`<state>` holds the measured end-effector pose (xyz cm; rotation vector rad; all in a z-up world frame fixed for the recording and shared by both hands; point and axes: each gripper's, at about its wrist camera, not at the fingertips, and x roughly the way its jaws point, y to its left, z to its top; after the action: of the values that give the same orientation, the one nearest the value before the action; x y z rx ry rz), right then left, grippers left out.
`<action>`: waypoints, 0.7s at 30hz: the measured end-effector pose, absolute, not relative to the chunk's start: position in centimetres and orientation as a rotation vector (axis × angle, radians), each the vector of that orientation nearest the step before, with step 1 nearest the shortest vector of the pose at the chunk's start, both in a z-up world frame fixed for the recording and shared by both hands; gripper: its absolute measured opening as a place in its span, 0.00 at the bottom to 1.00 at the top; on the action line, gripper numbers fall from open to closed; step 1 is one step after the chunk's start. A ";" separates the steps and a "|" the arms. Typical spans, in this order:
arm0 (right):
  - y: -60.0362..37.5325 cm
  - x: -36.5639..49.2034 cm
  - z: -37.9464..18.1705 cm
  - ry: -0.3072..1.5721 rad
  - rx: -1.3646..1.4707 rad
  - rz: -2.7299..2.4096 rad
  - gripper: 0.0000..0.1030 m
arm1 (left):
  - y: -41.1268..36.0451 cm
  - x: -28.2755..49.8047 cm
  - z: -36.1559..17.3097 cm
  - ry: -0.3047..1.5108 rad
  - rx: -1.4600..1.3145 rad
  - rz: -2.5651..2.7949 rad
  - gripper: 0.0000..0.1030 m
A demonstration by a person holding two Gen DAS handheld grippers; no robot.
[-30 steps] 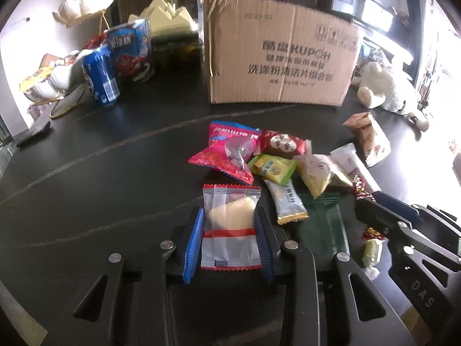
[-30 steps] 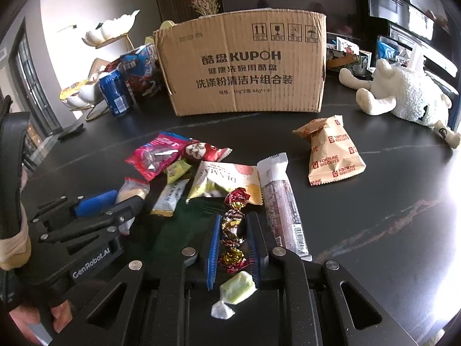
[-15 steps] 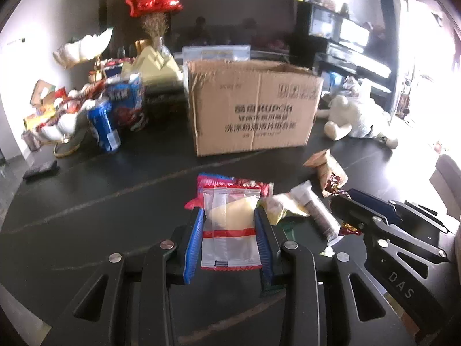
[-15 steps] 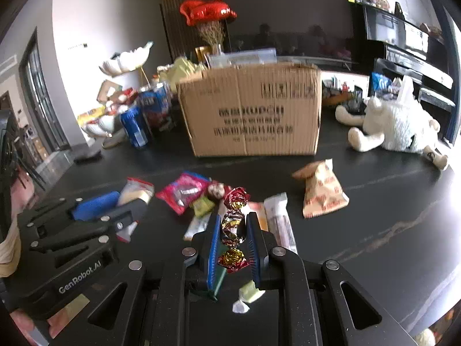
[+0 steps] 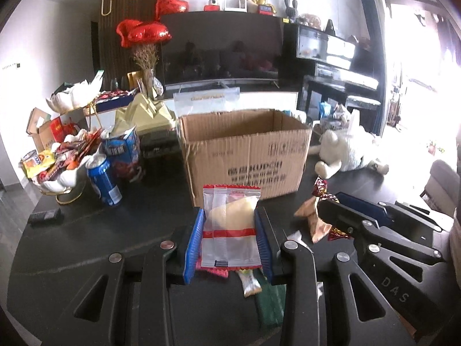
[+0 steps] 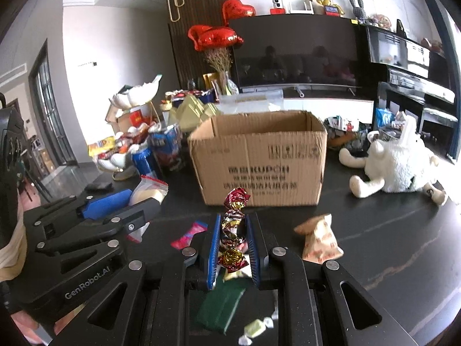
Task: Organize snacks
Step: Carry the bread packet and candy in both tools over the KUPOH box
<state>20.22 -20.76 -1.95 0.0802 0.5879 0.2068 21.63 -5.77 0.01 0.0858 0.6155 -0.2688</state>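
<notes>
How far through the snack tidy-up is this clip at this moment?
Early. Done: nothing shows inside the cardboard box, though its floor is hidden. In hand: the left gripper clamps a clear pastry packet, and the right gripper a string of foil candies, both lifted toward the box. Left: the tan biscuit bag, green packet and pink wrapper on the table.

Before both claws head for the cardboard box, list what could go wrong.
1. The right claw pinches only part of the string of foil candies; the top piece stands free above the tips and may swing or catch the cardboard box rim.
2. The left claw grips the clear snack packet by its edges; the slick film could slip.
3. Both claws sit close together, so they might collide over the box.
</notes>
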 end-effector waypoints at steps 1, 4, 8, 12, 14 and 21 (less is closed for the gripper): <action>-20.7 20.6 -1.6 0.581 0.074 0.209 0.19 | -5.8 22.0 0.4 0.610 0.087 -0.268 0.34; -20.5 21.8 -0.7 0.560 0.058 0.205 0.19 | -5.9 23.0 1.3 0.591 0.097 -0.274 0.34; -20.5 23.7 0.4 0.543 0.055 0.197 0.19 | -5.8 25.3 2.6 0.586 0.086 -0.273 0.34; -20.7 25.7 1.5 0.530 0.050 0.189 0.19 | -6.0 27.2 3.3 0.587 0.086 -0.279 0.34; -20.9 26.8 1.8 0.539 0.052 0.192 0.19 | -6.2 28.2 3.7 0.590 0.090 -0.278 0.34; -21.5 30.7 2.8 0.563 0.056 0.196 0.19 | -6.9 31.8 4.3 0.623 0.078 -0.289 0.34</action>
<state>30.67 -21.49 2.75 0.0559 0.5625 0.1961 31.84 -6.85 4.33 0.0777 0.6233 -0.2885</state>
